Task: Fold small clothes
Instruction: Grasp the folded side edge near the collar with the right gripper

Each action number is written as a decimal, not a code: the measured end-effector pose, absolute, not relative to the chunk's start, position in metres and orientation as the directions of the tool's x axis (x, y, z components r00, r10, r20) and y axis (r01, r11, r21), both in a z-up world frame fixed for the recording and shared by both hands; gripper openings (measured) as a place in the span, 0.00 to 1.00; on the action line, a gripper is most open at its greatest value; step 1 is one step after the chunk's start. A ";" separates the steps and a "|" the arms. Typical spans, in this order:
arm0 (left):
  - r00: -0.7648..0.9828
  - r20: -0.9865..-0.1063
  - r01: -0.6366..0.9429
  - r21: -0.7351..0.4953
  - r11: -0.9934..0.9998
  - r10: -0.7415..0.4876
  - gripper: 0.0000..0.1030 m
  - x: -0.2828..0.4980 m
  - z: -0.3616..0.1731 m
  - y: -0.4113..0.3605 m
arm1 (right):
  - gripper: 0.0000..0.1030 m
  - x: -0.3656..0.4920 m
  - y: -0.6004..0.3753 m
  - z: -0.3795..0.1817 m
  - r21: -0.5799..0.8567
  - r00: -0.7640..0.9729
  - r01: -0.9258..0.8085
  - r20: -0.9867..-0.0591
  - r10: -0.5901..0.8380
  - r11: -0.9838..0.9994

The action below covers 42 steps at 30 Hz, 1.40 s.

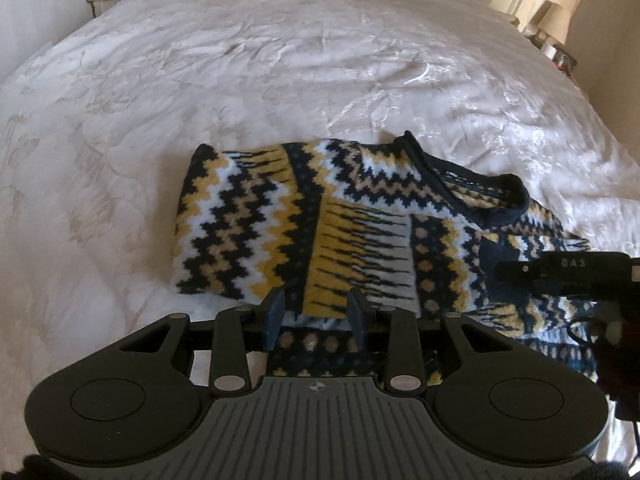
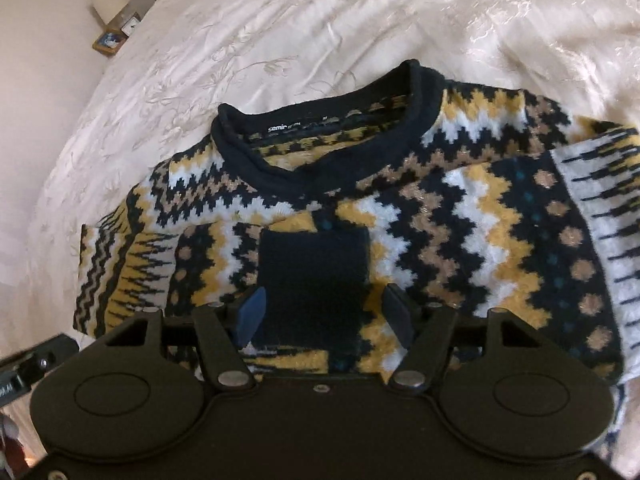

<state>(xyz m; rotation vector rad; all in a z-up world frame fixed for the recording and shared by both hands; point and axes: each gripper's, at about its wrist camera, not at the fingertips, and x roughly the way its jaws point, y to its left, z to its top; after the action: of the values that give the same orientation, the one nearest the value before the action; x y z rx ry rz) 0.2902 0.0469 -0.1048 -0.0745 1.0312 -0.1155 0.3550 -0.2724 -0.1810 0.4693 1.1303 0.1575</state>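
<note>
While I hold both units angled down, the white embroidered bedspread (image 1: 280, 72) carries the navy, mustard and white zigzag-knit sweater (image 1: 304, 216), lying partly folded, collar away from me. My left gripper (image 1: 316, 316) hangs over its near hem, jaws apart, nothing clamped. My right gripper (image 2: 324, 316) straddles the dark navy cuff (image 2: 312, 280), jaws apart.

Left hand-held gripper (image 1: 316, 314) angled downward, jaws partly apart, right hand-held gripper (image 2: 324, 316) likewise, wider
</note>
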 end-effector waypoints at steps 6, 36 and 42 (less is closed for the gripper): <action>0.514 -0.850 0.022 -0.116 0.993 -0.111 0.32 0.287 -0.105 0.060 | 0.15 0.365 -0.257 -0.165 0.430 0.424 0.071 -0.830 0.363 0.900; 0.495 -0.856 0.240 -0.029 0.970 -0.148 0.32 0.353 -0.118 -0.007 | 0.15 0.323 -0.374 -0.106 0.268 0.573 0.210 -0.813 0.103 0.940; 0.533 -0.831 0.302 0.009 0.953 -0.161 0.32 0.310 -0.113 0.000 | 0.15 0.331 -0.382 -0.089 0.367 0.626 0.241 -0.766 0.145 0.899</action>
<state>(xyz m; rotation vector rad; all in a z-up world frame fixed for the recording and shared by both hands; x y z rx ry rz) 0.3101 0.0002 -0.1132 0.1592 0.9715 -0.2775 0.3306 -0.3822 -0.0895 0.4668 0.9014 -0.0570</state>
